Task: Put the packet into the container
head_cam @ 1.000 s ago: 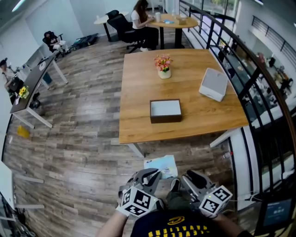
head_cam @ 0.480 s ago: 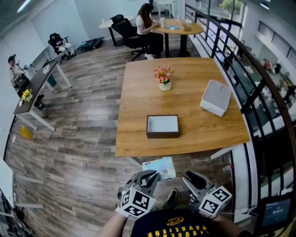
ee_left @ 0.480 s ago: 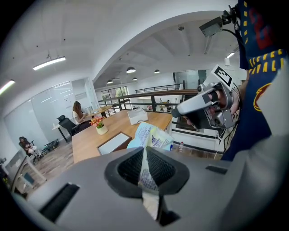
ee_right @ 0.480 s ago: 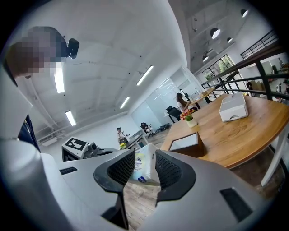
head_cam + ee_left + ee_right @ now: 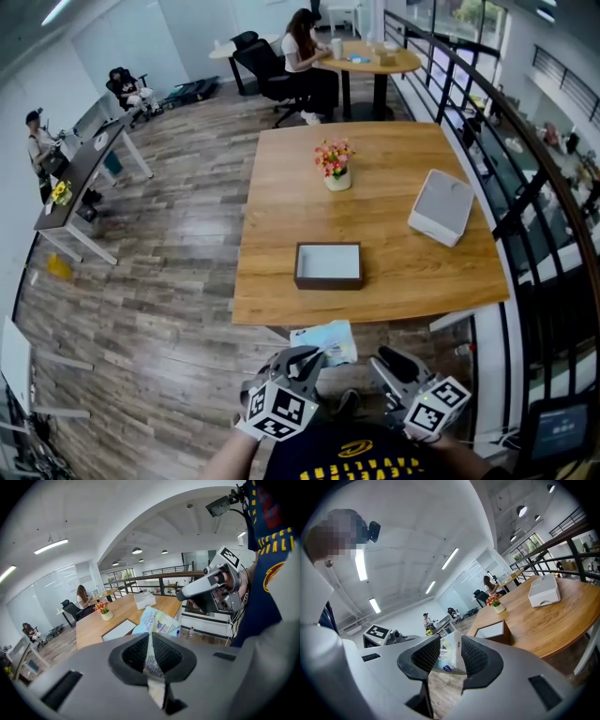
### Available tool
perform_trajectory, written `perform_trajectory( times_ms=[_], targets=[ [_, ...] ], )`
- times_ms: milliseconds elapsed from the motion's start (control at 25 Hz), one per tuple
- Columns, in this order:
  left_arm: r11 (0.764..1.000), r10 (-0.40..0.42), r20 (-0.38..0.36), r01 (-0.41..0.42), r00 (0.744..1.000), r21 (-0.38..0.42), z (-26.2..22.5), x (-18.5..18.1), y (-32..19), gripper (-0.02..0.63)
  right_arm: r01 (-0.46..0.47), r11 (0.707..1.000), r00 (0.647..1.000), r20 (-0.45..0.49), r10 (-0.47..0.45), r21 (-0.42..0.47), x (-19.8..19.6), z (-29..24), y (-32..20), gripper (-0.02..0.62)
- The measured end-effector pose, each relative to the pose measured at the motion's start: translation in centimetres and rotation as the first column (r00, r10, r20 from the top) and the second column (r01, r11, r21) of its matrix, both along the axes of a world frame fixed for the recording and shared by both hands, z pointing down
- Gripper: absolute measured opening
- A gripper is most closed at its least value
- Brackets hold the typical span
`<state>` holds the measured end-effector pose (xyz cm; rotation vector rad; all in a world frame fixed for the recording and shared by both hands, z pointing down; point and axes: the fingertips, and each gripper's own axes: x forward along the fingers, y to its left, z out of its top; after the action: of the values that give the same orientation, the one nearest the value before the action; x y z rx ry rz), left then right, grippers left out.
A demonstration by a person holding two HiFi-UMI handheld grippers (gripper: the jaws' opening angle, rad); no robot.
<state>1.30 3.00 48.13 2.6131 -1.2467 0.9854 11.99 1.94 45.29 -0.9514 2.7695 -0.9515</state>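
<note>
packet [image 5: 325, 339] off the desk [image 5: 394, 225], well short of container [image 5: 328, 265] | left gripper [image 5: 312, 356] clamped on its edge; right gripper [image 5: 386, 360] gaping, gripping nothing | we judge it light, floppy, slick: edge pinch suits

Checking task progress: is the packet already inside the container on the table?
No, the packet is pinched in the left hand-held gripper, and the container holds nothing.

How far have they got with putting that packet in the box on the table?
Done: the packet is picked up, pinched in the fingers of the left gripper. In hand: it is held over the floor, short of the near edge of the table. Left to do: bring it to the container, which sits empty on the table, and release it inside. The right gripper is open and empty.
</note>
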Motion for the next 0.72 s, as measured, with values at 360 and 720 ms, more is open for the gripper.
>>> perform_trajectory(
  times_ms=[360, 720],
  targets=[
    [1.0, 0.018, 0.0, -0.018, 1.0, -0.017, 0.6, -0.7, -2.8, 0.017, -0.023, 1.0, 1.0, -0.011, 0.023, -0.013, -0.4, 0.3, -2.7, 0.144],
    [0.997, 0.07, -0.009, -0.07, 0.998, -0.024, 1.1, -2.0, -7.2, 0.017, -0.071, 0.997, 0.997, -0.031, 0.071, -0.027, -1.7, 0.7, -6.6, 0.144]
  ],
)
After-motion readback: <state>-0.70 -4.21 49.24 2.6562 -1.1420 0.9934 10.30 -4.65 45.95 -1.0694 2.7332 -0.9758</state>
